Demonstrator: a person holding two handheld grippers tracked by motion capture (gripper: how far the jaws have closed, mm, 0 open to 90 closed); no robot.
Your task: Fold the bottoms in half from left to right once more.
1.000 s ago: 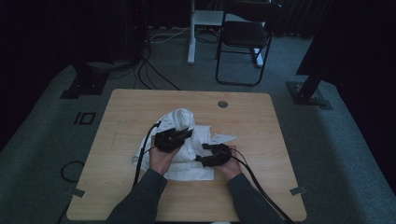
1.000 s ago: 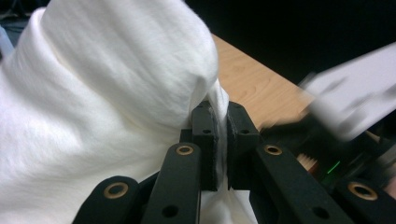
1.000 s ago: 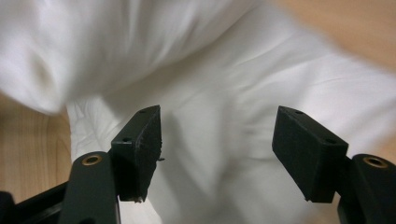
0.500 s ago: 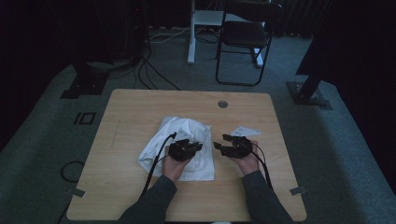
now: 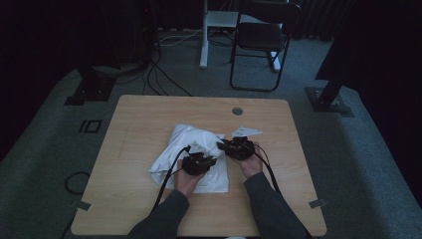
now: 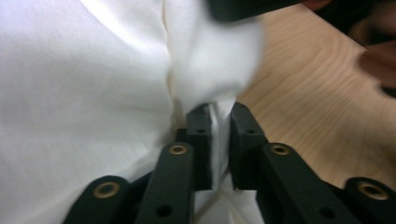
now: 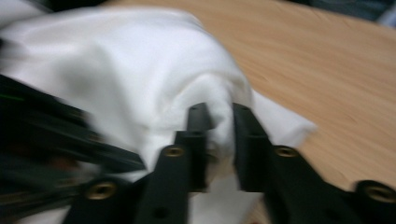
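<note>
This looks like a lab or a test room, not a home. A plain wooden table stands alone in the middle of a grey carpet floor. Dark curtains hang all around and make the room dim. Black cables run over the floor behind the table. Metal stand feet sit at both sides. A black folding chair and a white stand wait at the back. Bits of tape mark the floor
</note>
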